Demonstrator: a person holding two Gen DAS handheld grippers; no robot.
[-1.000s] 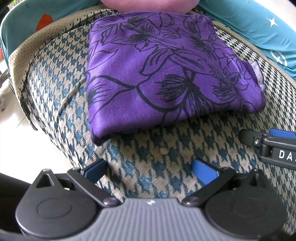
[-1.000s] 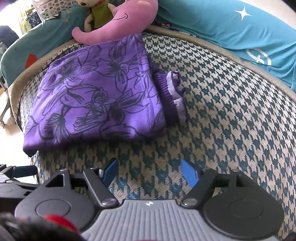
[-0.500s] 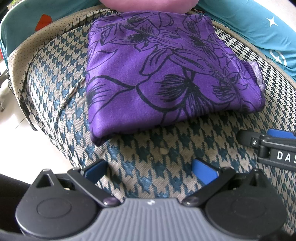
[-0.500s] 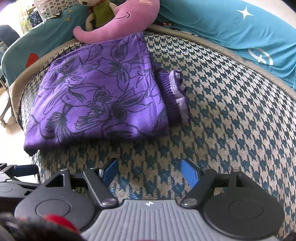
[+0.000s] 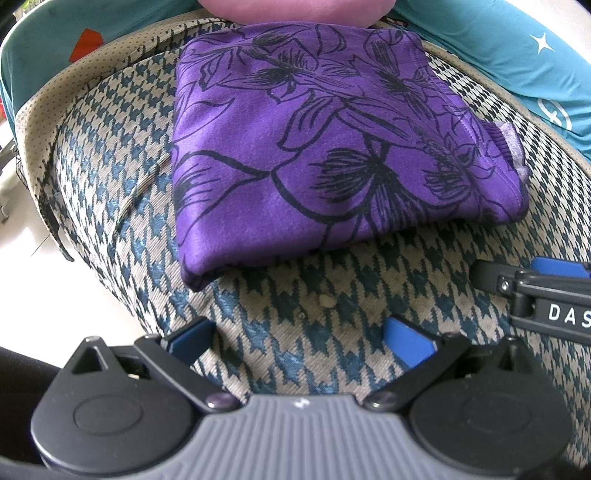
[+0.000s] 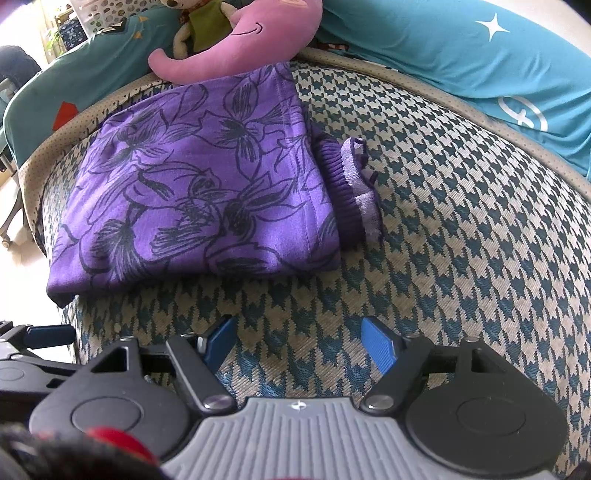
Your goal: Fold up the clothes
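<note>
Two grippers sit low in my views, and both have their blue pads spread wide with nothing between them. Compared with a second ago, almost nothing has changed: the left wrist view is all but the same, while in the right wrist view the scene has drifted a little to the right and the garment reads slightly closer.

In the left wrist view, the left gripper [image 5: 299, 338] is at the bottom centre, jaws apart over bare houndstooth cushion [image 5: 110, 155]. The folded purple garment [image 5: 325, 147] with black flower outlines fills the upper middle of the frame, lying flat on the cushion, its near left corner just above my left pad. Its ribbed cuff [image 5: 511, 146] peeks out at the right edge of the fold. A pink plush toy [image 5: 295, 11] touches the garment's far edge at the top. The right gripper [image 5: 532, 291] pokes in from the right edge, apart from the garment.

In the right wrist view, the right gripper [image 6: 299, 347] is at the bottom centre, jaws open over the cushion [image 6: 461, 221]. The garment [image 6: 192, 192] sits in the upper left, its cuff [image 6: 354, 192] sticking out on the right side near frame centre. The plush toy [image 6: 236, 48] lies along its far edge, with teal bedding [image 6: 461, 55] across the upper right.
</note>
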